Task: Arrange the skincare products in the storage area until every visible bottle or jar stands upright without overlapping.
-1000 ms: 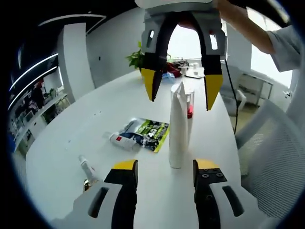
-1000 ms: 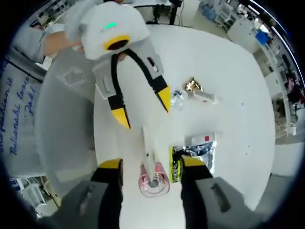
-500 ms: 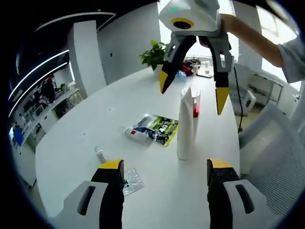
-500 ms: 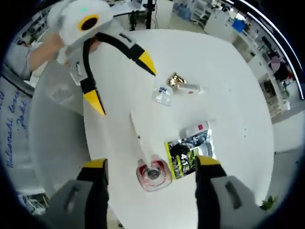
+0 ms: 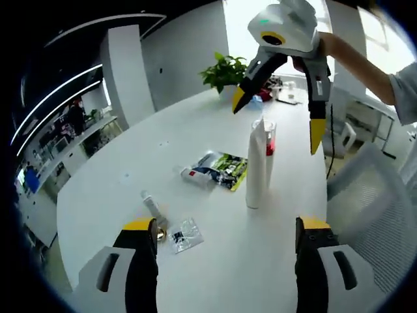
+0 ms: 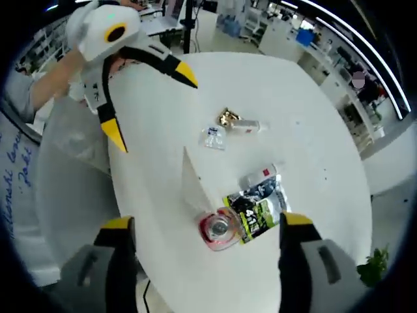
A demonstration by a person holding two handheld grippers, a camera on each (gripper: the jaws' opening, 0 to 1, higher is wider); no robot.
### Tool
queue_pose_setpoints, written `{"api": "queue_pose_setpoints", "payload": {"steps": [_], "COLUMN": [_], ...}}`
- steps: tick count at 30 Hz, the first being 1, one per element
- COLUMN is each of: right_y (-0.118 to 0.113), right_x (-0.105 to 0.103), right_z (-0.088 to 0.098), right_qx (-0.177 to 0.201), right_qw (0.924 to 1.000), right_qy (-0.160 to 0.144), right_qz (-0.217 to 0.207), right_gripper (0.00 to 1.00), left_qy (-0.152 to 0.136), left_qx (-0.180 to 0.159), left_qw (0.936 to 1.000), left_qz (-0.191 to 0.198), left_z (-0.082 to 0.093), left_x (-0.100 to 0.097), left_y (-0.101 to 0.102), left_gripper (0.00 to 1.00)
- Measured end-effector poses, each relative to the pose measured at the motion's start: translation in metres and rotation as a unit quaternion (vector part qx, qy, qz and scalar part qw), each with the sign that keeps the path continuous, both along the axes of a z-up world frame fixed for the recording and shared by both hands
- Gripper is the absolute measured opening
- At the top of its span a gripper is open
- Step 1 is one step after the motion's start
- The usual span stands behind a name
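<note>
A tall white tube [image 5: 255, 166] stands upright near the table's right edge, and a clear bottle with red inside [image 5: 269, 145] stands right behind it. From above, the tube [image 6: 193, 184] and the bottle [image 6: 220, 228] stand side by side. A small white tube with a red label [image 5: 195, 176] lies flat beside a green-black sachet [image 5: 227, 171]. A small gold-capped bottle [image 5: 154, 212] lies flat next to a clear sachet [image 5: 184, 235]. My left gripper [image 5: 228, 261] is open and short of them all. My right gripper [image 5: 277, 117] hangs open above the standing pair, touching nothing.
The white oval table [image 5: 117, 182] has bare room on its left and far side. A potted plant [image 5: 225, 72] and small clutter sit at the far end. A mesh chair [image 5: 374, 195] stands off the right edge. A person's sleeve [image 5: 404, 91] holds the right gripper.
Both grippers have drawn back from the standing tube and bottle, and their jaws stand wider apart. The products on the table have not moved.
</note>
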State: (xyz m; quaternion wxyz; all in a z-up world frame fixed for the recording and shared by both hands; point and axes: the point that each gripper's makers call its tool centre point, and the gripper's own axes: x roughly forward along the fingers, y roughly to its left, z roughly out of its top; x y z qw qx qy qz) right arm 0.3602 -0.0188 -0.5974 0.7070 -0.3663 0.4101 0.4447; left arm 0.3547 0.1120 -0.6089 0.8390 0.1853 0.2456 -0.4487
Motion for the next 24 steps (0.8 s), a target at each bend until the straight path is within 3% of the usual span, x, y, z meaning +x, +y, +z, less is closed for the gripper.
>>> {"api": "queue_pose_setpoints", "payload": {"steps": [9,24], "right_y": [0.000,-0.011], "right_x": [-0.010,-0.029], "right_z": [0.002,0.003], "right_qx": [0.028,0.068], "right_qw": [0.9988,0.9938], "right_qy": [-0.024,-0.062], "right_qz": [-0.034,-0.062], "right_gripper": [0.99,0.99], "left_qy": [0.002,-0.010], "left_qx": [-0.008,-0.026], "left_qw": [0.9998,0.9985], "left_qz": [0.018,0.046], "left_z": [0.006,0.018], "left_x": [-0.010,-0.023], "left_y": [0.015,0.033], "left_gripper": [0.94,0.97]}}
